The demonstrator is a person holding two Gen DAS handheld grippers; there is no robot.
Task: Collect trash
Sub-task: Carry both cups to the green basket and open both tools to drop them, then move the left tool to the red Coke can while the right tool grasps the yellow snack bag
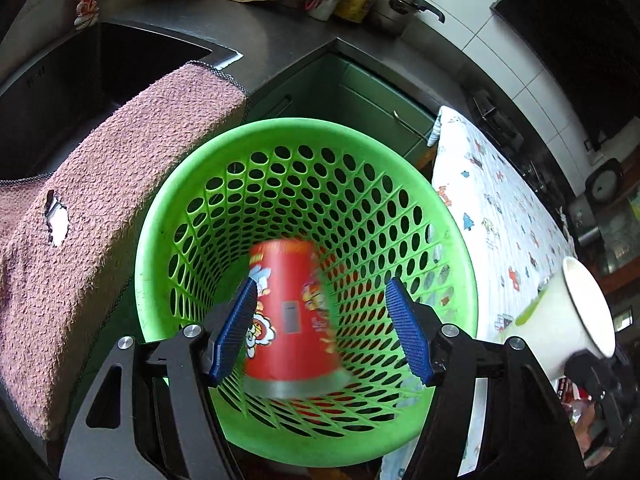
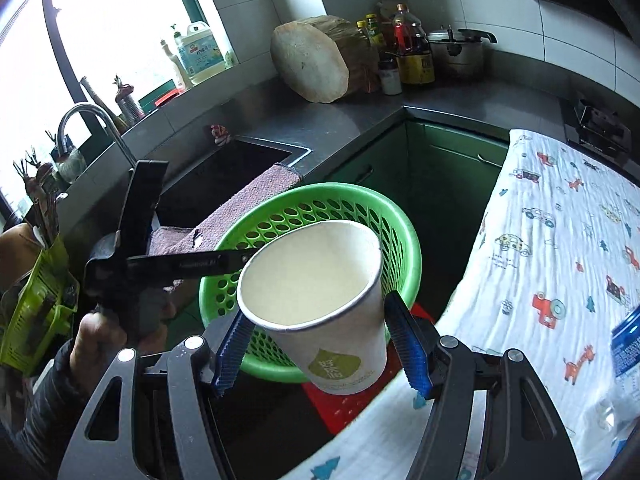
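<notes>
A red printed paper cup (image 1: pixel 288 312) shows blurred, upside down, inside the green perforated basket (image 1: pixel 304 128). It lies between the fingers of my left gripper (image 1: pixel 322 292), which is open above the basket; the right pad stands clear of the cup. My right gripper (image 2: pixel 316 312) is shut on a white paper cup (image 2: pixel 320 280) with a green leaf mark, mouth toward the camera, beside the basket (image 2: pixel 352 192). That white cup (image 1: pixel 576 312) also appears at the right edge of the left wrist view. A hand (image 2: pixel 100 336) holds the left gripper (image 2: pixel 152 264) over the basket rim.
A pink towel (image 1: pixel 100 208) hangs over the sink (image 1: pixel 80 92) edge, left of the basket. A table with a patterned cloth (image 2: pixel 560 248) lies to the right, with a blue packet (image 2: pixel 628 340) on it. The counter behind carries a chopping block (image 2: pixel 312 64), bottles and a pot.
</notes>
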